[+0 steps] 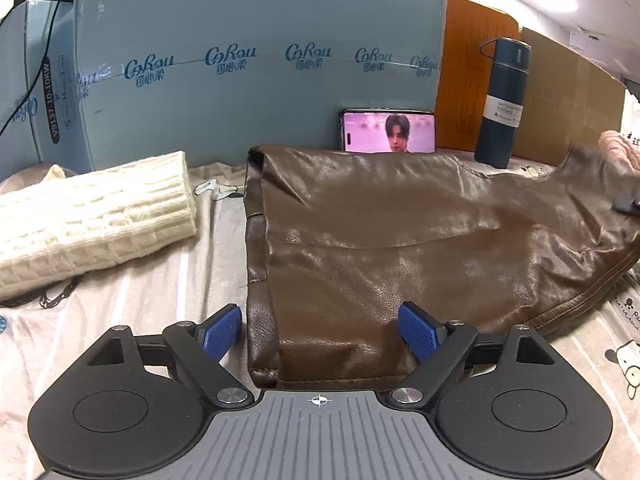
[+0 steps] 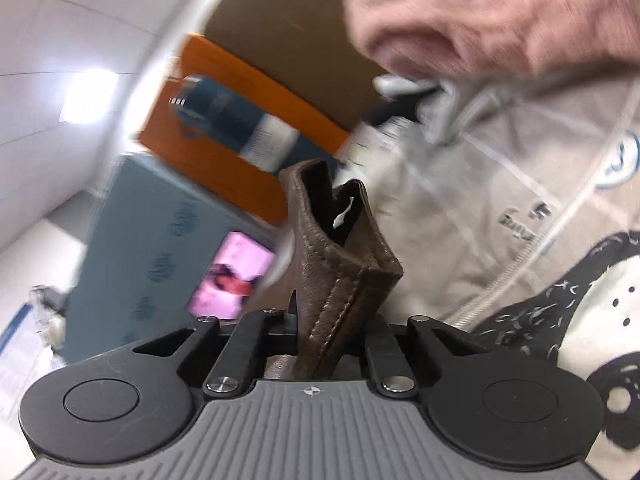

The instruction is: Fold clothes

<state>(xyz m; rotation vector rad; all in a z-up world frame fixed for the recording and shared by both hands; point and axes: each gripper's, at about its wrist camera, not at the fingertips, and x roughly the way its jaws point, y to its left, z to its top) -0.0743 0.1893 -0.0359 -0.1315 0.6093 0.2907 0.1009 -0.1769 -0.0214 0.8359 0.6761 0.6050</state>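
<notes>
Jacket (image 1: 400,240), brown leather, lies across the sheet (image 1: 140,300) in front of my left tool (image 1: 320,328), its folded near corner sitting between the two blue pads (image 1: 416,332). I see that tool spread wide, holding nothing; the left pad is off the jacket's edge over the sheet, the right pad is over the leather, though I cannot tell if it touches. The jacket's far right end rises off the sheet toward the right edge of my left view, where a pink knit sleeve (image 1: 620,148) shows.

On my right view, the right tool (image 2: 332,340) is clamped on a thick stitched edge of the jacket (image 2: 340,264), which stands up between the closed fingers. That view is tilted and blurred. Behind the leather I see a grey printed sweatshirt (image 2: 500,208) and the pink sleeve (image 2: 500,20) at the top.

A cream cable-knit sweater (image 1: 92,220) lies folded near the left edge of the sheet, well apart from the jacket. Behind the jacket a phone (image 1: 388,132) with a lit screen leans against a blue carton (image 1: 240,100). A dark teal flask (image 1: 502,104) stands upright at the back right, in front of an orange panel (image 1: 464,80). The sheet is pale with cartoon prints.
</notes>
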